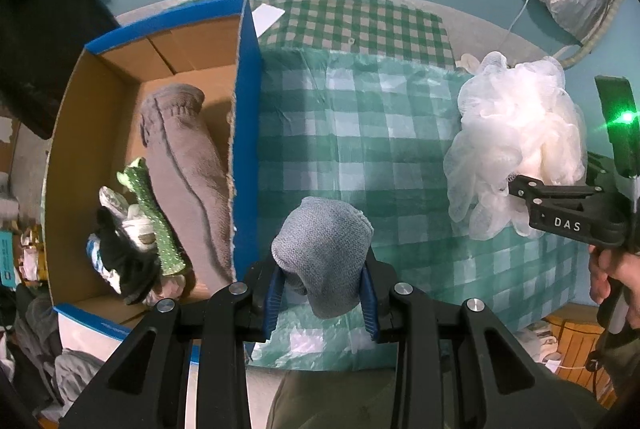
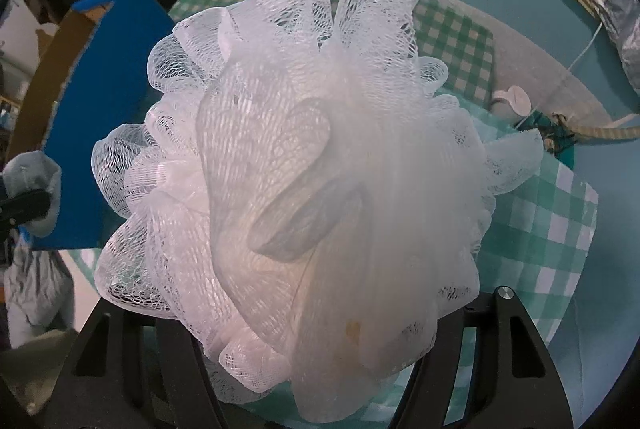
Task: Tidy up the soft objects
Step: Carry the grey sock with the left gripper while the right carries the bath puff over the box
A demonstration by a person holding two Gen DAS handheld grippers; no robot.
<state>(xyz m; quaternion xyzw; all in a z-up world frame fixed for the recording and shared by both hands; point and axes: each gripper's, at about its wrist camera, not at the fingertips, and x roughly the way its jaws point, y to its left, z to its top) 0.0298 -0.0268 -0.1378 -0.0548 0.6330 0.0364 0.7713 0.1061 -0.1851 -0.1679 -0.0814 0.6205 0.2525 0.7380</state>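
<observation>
Table [image 1: 400,133] with a green-and-white checked cloth over it. On its left side sits a cardboard box [image 1: 246,101] with blue outer walls, open on top. Inside the box: a rolled brown towel [image 1: 184,181], a green sparkly toy [image 1: 156,217] leaning against it, and a pile of black and white fabric bits [image 1: 124,249] in the near corner.

White mesh bath pouf [image 2: 304,189] – held up off the cloth, filling the right wrist view, pinched in the right gripper [image 1: 516,189]; the pads themselves are buried in the mesh. A person's hand [image 1: 612,277] grips that tool's handle.

Grey knitted sock [image 1: 324,249] – clamped between the blue pads of the left gripper [image 1: 324,293], hanging above the cloth just beside the box's right wall.
</observation>
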